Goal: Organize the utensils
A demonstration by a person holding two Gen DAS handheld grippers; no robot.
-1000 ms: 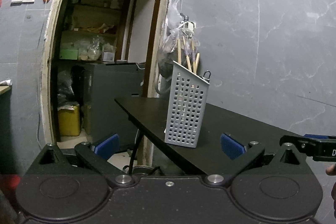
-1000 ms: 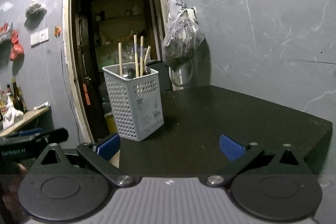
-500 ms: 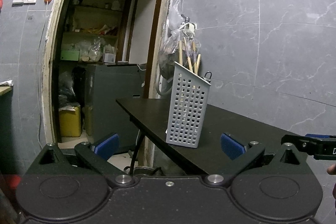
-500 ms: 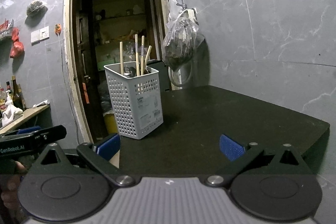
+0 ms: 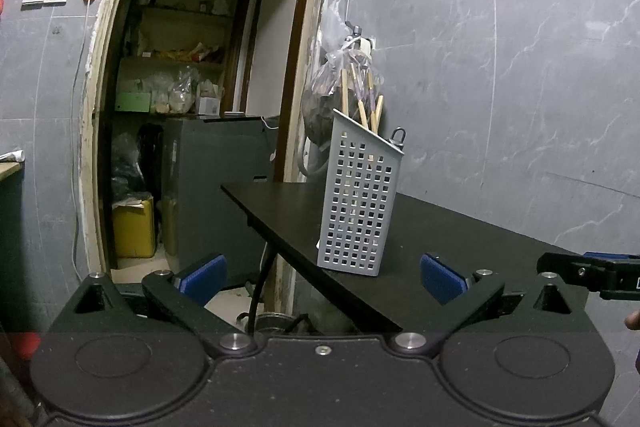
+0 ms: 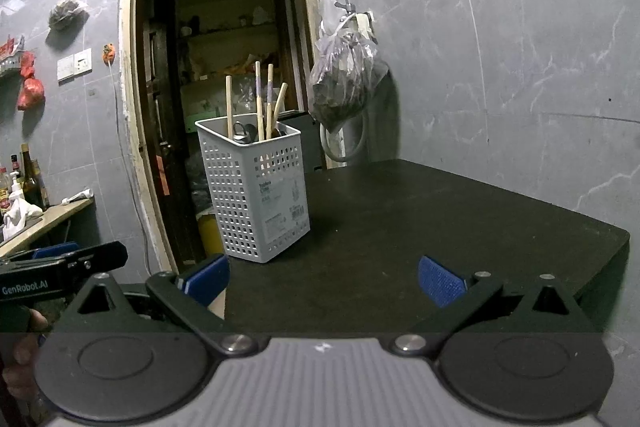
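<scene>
Barely changed: both tools hang empty, basket [image 6: 254, 187] unmoved.

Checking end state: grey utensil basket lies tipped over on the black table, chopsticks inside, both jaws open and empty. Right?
Not tipped: the grey utensil basket stands upright on the black table, clear in the right wrist view. Chopsticks are inside; left gripper and right gripper jaws open and empty.

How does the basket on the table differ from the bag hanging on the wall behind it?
The basket is rigid, pale grey and perforated; the bag is soft, clear plastic. The basket stands upright on the table; the bag hangs from a wall hook. Chopsticks stick out of the basket's open top; the bag's dark contents are bunched inside. Both are containers.
</scene>
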